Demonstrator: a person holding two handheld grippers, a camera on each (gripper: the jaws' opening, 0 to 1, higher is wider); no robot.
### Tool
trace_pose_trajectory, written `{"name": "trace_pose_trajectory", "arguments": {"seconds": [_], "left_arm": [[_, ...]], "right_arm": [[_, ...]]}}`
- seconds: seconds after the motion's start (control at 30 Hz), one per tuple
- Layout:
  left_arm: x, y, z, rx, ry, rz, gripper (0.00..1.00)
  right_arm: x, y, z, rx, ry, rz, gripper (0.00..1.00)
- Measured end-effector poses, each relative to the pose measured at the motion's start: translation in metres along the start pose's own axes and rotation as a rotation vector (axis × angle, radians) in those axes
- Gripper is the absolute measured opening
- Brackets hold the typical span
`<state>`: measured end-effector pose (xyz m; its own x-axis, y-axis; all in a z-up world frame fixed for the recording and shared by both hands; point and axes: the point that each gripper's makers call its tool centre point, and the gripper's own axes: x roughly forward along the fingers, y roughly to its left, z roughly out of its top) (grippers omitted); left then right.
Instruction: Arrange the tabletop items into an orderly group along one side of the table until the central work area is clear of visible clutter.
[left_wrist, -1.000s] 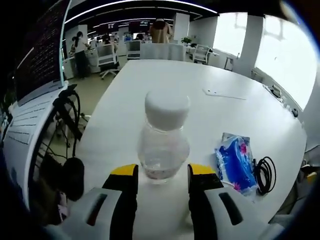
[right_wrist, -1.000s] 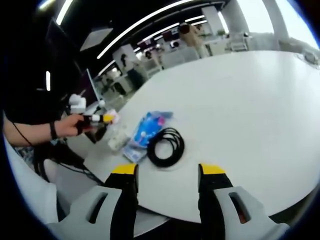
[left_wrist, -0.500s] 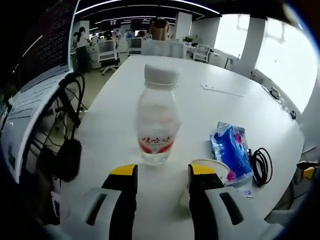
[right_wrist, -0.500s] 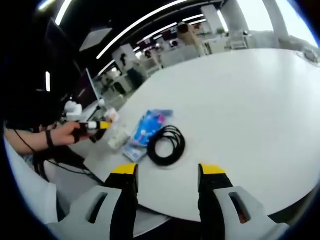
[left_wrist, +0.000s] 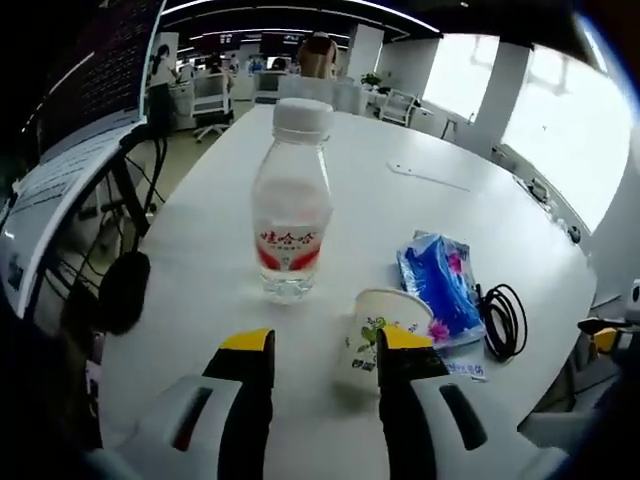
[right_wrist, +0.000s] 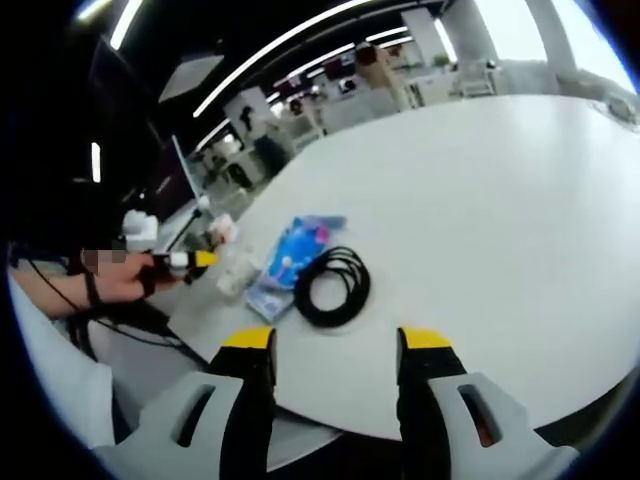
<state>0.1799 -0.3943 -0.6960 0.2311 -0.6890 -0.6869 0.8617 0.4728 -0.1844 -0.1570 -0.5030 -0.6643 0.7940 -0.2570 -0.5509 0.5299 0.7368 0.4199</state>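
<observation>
A clear water bottle (left_wrist: 290, 215) with a white cap and red label stands upright on the white table (left_wrist: 400, 215). My left gripper (left_wrist: 325, 345) is open, a short way in front of the bottle and holding nothing. A paper cup (left_wrist: 385, 335) stands just beyond its right finger. Past the cup lie a blue tissue pack (left_wrist: 438, 285) and a coiled black cable (left_wrist: 503, 320). My right gripper (right_wrist: 335, 345) is open over the table edge. Ahead of it are the cable (right_wrist: 332, 288), the tissue pack (right_wrist: 295, 255) and the bottle (right_wrist: 232, 262). A hand holds the left gripper (right_wrist: 180, 262) there.
A thin white card (left_wrist: 428, 177) lies far out on the table. Off the table's left edge hang black cables and a dark stand (left_wrist: 125, 290) beside a monitor. Office chairs and people stand in the background. Wide bare tabletop (right_wrist: 480, 200) stretches right of the cable.
My left gripper has drawn back from the bottle, which now stands free farther ahead. The paper cup has come into the left gripper view. The right gripper has not moved.
</observation>
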Motion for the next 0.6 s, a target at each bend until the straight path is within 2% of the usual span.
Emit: {"name": "trace_pose_trajectory", "arguments": {"seconds": [0.27, 0.6], "left_arm": [[-0.002, -0.011, -0.006, 0.069, 0.020, -0.043, 0.42], [0.004, -0.015, -0.009, 0.065, 0.057, -0.076, 0.50]], "right_arm": [[0.001, -0.003, -0.007, 0.006, 0.012, 0.002, 0.46], [0.008, 0.000, -0.004, -0.004, 0.025, 0.022, 0.47]]}}
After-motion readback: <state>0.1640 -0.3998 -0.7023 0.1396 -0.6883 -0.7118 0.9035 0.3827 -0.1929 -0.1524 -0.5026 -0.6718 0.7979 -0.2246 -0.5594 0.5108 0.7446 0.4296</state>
